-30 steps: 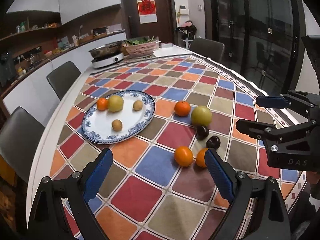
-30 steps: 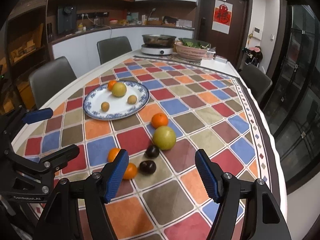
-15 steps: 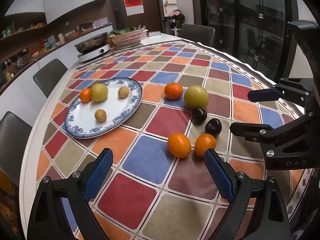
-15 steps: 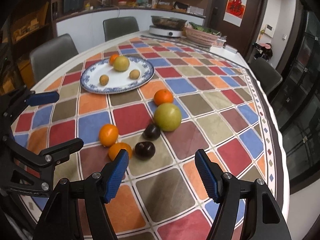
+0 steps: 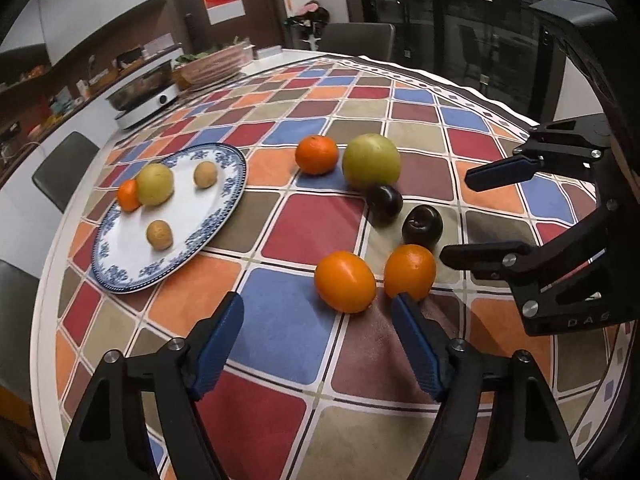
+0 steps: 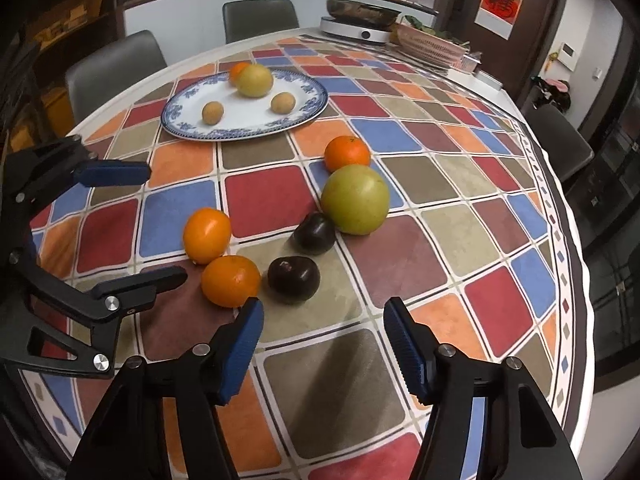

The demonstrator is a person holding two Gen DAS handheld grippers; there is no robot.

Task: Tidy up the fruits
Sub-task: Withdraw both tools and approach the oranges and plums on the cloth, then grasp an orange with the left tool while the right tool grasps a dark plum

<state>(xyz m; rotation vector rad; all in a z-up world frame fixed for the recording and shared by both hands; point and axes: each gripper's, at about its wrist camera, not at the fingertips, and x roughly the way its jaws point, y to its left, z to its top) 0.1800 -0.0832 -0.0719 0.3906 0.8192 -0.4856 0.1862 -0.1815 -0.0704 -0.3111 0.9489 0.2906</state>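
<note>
On the checked tablecloth lie two oranges [image 5: 345, 282] [image 5: 410, 270], two dark plums [image 5: 385, 200] [image 5: 422, 226], a big yellow-green fruit [image 5: 372, 160] and a mandarin [image 5: 317, 154]. A blue-rimmed plate [image 5: 224, 208] at the left holds a small orange, a yellow-green fruit and two small brown fruits. My left gripper [image 5: 316, 303] hangs just short of the nearer orange [image 6: 207, 234]; its jaws are closing with nothing between the pads. My right gripper [image 6: 324, 306] hovers just before the nearer plum [image 6: 294, 278], jaws also closing, nothing between them.
An electric cooker with a pan [image 6: 358, 20] and a basket of greens [image 6: 430, 46] stand at the table's far end. Grey chairs [image 6: 114, 66] line the far side. The table's edge [image 6: 576, 280] curves close on the right.
Both grippers have come down and closer to the loose fruits, which now look larger. Both pairs of jaws stand narrower than before. No fruit has moved.
</note>
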